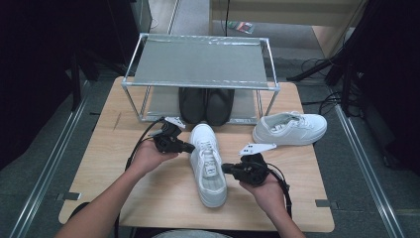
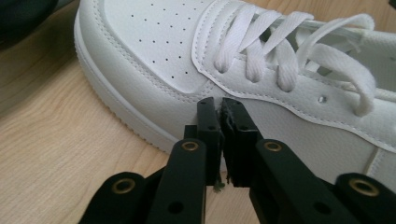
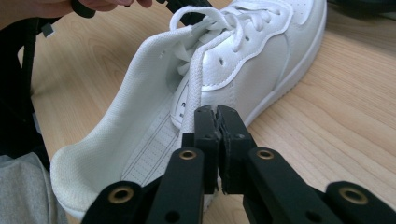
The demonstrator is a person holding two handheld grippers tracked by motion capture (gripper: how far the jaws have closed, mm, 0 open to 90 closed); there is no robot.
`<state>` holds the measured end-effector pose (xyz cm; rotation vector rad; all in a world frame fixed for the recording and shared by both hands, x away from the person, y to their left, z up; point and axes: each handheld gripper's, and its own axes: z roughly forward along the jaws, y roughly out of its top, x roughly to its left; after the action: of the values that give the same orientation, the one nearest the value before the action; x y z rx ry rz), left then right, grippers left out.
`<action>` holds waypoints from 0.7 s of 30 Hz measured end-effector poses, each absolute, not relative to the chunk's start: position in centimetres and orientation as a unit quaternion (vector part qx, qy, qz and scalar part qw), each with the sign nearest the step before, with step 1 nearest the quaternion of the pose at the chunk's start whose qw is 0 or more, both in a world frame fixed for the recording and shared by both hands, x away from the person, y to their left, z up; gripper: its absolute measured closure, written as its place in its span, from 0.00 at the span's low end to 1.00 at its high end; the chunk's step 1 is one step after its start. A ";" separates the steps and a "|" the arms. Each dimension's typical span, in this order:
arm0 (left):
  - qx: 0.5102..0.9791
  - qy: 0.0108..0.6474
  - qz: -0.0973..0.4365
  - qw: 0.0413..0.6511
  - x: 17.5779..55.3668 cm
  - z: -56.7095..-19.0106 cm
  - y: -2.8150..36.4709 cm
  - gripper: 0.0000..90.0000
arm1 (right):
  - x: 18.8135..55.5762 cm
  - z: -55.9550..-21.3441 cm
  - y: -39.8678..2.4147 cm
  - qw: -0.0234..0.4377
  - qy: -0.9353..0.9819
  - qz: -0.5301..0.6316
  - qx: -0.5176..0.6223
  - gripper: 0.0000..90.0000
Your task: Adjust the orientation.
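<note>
A white lace-up sneaker (image 1: 210, 184) lies in the middle of the wooden table (image 1: 148, 196), toe pointing away towards the rack. My left gripper (image 1: 192, 147) is at the shoe's left side near the laces. In the left gripper view its jaws (image 2: 220, 105) stand together with only a thin slit, their tips against the sneaker's (image 2: 154, 42) side panel and nothing visibly pinched. My right gripper (image 1: 224, 168) is at the shoe's right side by the collar. In the right gripper view its jaws (image 3: 216, 112) are shut right in front of the sneaker's (image 3: 252, 70) collar edge.
A second white sneaker (image 1: 289, 130) lies on its own at the table's back right. A metal two-level rack (image 1: 200, 62) stands at the back, with a pair of black shoes (image 1: 205, 104) on its lower level. Cables trail from both grippers.
</note>
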<state>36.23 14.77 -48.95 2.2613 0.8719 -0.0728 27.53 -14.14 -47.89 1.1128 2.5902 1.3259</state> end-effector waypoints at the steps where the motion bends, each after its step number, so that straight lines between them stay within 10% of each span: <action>1: 0.873 0.337 -0.028 0.351 36.2 -49.0 14.8 0.92 | 27.5 -47.9 -14.1 0.013 0.831 0.426 0.357 0.97; 12: 0.869 0.306 -0.031 0.387 34.3 -47.1 15.3 0.56 | 26.2 -47.3 -12.9 0.050 0.811 0.448 0.372 0.66; 21: 0.850 0.333 -0.034 0.407 34.5 -46.8 16.6 0.46 | 26.7 -48.6 -11.7 0.061 0.804 0.437 0.399 0.59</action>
<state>34.51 16.57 -46.76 2.1438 0.8389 -0.0850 26.66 -11.72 -48.60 1.2078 2.4316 1.3230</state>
